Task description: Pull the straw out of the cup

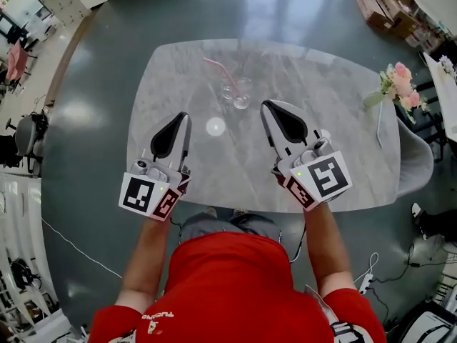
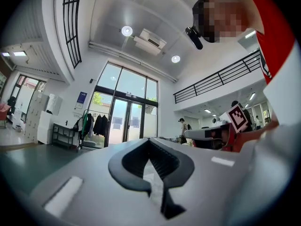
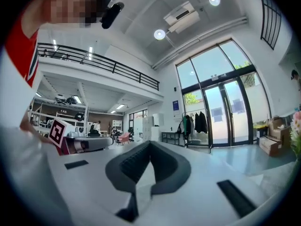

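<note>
In the head view a clear glass cup (image 1: 238, 93) stands at the far middle of the marble table (image 1: 343, 127). A pink straw (image 1: 216, 70) sticks out of it and leans up and to the left. My left gripper (image 1: 184, 117) hovers nearer me, left of the cup, jaws shut on nothing. My right gripper (image 1: 266, 106) is just right of the cup, apart from it, also shut and empty. Both gripper views tilt up at the hall and show only closed jaws, the left gripper (image 2: 150, 142) and the right gripper (image 3: 150, 145); the cup is outside both.
A bunch of pink flowers (image 1: 399, 84) lies at the table's right end, beside a grey chair (image 1: 418, 164). Cardboard boxes (image 1: 385, 9) sit on the floor at the far right. A lamp's reflection (image 1: 216, 126) glares on the tabletop between the grippers.
</note>
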A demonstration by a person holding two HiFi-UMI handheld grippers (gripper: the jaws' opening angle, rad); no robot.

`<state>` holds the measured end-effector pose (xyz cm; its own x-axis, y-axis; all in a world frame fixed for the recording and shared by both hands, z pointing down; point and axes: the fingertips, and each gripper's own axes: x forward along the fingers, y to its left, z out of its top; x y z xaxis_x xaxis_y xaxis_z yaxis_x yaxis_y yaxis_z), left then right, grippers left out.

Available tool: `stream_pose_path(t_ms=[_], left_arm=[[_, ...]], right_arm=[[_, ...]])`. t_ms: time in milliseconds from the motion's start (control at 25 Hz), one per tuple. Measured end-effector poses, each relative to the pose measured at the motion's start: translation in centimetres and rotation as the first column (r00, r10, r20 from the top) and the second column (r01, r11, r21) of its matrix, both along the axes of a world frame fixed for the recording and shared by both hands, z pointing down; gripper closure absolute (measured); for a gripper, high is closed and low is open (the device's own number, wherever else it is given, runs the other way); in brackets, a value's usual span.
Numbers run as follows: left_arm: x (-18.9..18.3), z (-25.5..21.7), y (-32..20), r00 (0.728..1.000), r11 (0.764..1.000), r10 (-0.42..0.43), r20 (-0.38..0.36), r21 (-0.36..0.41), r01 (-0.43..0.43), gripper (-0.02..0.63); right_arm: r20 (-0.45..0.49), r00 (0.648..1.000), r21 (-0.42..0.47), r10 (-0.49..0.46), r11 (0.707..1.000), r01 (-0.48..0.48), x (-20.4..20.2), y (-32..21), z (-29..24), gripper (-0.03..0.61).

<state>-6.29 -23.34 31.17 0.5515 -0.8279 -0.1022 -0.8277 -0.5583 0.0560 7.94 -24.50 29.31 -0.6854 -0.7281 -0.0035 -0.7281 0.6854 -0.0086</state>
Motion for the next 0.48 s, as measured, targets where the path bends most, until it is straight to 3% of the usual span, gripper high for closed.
stream_pose_path(t_ms=[480], left_arm=[[0.6, 4.4, -4.2, 0.999, 0.995, 0.046, 0.019, -0.084, -0.044, 0.609]], right_arm=[[-0.186, 0.982, -0.102, -0.006, 0.995, -0.013, -3.2, -6.8, 6.5, 0.577]])
